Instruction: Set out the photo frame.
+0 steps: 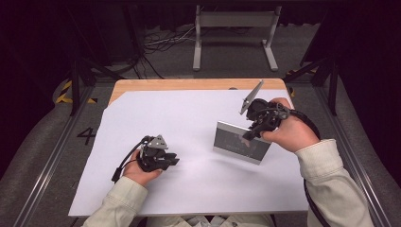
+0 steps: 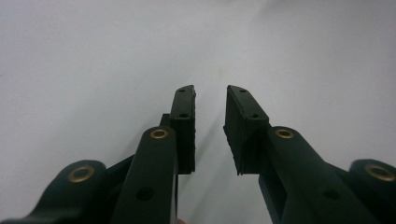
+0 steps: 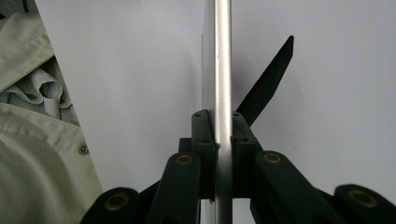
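A silver-edged picture frame (image 1: 234, 144) stands tilted on the white sheet right of centre, its dark glass facing the person. My right gripper (image 1: 249, 134) is shut on its upper right edge. In the right gripper view the frame's metal edge (image 3: 222, 56) runs straight up between the pads of my right gripper (image 3: 222, 126), and the frame's black back stand (image 3: 268, 84) juts out to the right. My left gripper (image 1: 173, 161) rests low on the sheet at the left. Its jaws (image 2: 210, 107) stand apart with nothing between them.
A white sheet (image 1: 189, 118) covers most of the wooden table (image 1: 189, 84). A metal stand (image 1: 234, 33) and cables lie on the floor behind the table. The person's light sleeve (image 3: 37, 140) is close at the left of the right gripper view.
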`<state>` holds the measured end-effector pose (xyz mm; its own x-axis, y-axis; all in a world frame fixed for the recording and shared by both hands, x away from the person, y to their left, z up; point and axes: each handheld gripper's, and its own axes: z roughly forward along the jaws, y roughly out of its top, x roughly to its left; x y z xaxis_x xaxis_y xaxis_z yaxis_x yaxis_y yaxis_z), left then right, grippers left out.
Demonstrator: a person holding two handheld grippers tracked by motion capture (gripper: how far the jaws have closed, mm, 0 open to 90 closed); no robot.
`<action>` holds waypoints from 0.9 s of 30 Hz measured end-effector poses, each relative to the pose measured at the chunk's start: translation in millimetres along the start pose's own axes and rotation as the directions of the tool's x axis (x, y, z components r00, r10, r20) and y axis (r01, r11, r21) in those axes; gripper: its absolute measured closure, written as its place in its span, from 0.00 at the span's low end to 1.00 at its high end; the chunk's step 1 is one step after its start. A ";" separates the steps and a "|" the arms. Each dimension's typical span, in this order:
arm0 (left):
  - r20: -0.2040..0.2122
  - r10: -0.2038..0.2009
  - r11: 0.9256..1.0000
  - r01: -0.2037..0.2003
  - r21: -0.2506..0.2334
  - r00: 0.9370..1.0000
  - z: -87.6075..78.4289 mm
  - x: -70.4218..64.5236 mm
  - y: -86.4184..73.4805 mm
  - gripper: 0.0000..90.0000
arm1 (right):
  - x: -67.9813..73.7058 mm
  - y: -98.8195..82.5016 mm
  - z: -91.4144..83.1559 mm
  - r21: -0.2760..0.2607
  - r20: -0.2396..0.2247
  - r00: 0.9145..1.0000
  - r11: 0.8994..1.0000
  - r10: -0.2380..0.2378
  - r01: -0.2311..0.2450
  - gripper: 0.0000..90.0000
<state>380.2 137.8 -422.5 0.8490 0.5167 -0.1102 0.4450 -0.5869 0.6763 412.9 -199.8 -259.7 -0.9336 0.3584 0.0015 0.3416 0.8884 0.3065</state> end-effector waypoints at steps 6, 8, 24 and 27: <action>-0.015 -0.015 1.000 0.015 -0.003 1.000 -5.9 1.1 -6.6 0.82 | -3.8 8.8 2.2 -0.005 -0.024 0.999 0.999 -0.033 0.033 0.93; -0.019 -0.023 1.000 0.023 -0.003 1.000 -8.5 1.4 -8.9 0.82 | -4.7 11.9 3.3 -0.005 -0.032 0.998 0.999 -0.046 0.046 0.93; -0.036 -0.046 0.999 0.046 -0.008 0.998 -14.2 3.3 -17.4 0.82 | -6.6 34.7 13.4 -0.010 -0.054 0.982 0.983 -0.183 0.183 0.93; -0.034 -0.044 0.999 0.044 -0.006 0.998 -13.5 3.7 -16.8 0.82 | -5.5 40.4 15.9 -0.003 -0.059 0.974 0.975 -0.221 0.221 0.93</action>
<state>372.0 158.0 -424.4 0.8186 0.5626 -0.1154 0.4801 -0.5601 0.6751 433.5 -161.3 -262.5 -0.9907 0.1358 -0.0105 0.1263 0.9448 0.3024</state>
